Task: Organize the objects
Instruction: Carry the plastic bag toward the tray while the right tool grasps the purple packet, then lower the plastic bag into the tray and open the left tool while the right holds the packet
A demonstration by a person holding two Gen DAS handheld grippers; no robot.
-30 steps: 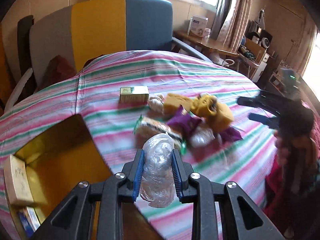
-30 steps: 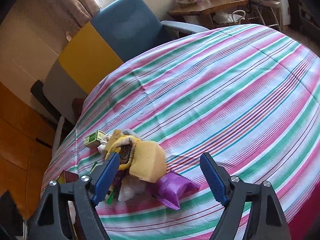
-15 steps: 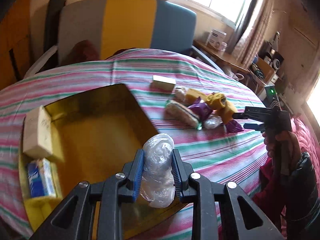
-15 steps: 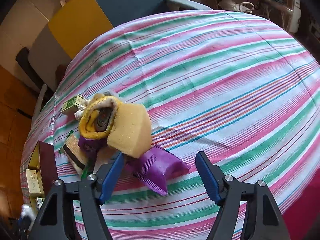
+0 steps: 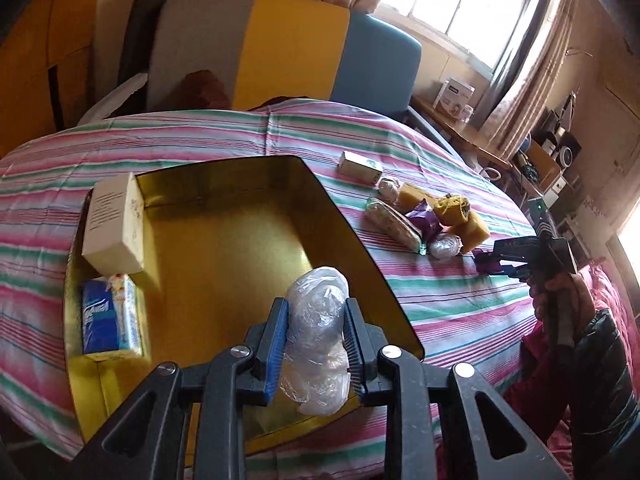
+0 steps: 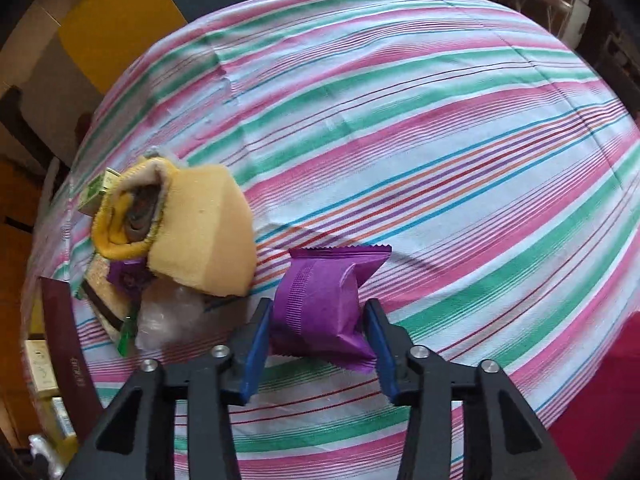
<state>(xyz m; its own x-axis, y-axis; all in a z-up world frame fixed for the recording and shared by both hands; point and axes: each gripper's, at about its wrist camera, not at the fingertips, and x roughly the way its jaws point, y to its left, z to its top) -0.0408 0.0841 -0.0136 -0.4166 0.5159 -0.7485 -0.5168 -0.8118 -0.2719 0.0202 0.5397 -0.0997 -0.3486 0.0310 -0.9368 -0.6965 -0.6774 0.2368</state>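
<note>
Plastic-wrapped bundle, clear and crinkly, sits pinched between the blue pads of the left gripper, whose jaws are nearly fully closed on it, above the near right corner of an open gold tin box. Inside the box, a cream carton and a blue tissue pack line the left wall. To the right, on the striped tablecloth, the right gripper has its jaws closing around a purple snack packet, the pads at its sides. Just beside it lies a pile with a yellow sponge and a rolled yellow cloth. Risks, as a judgement: the slippery bundle, released this close to the rim, may fall outside the box; the puffy packet may squirt out or crush as the jaws tighten
</note>
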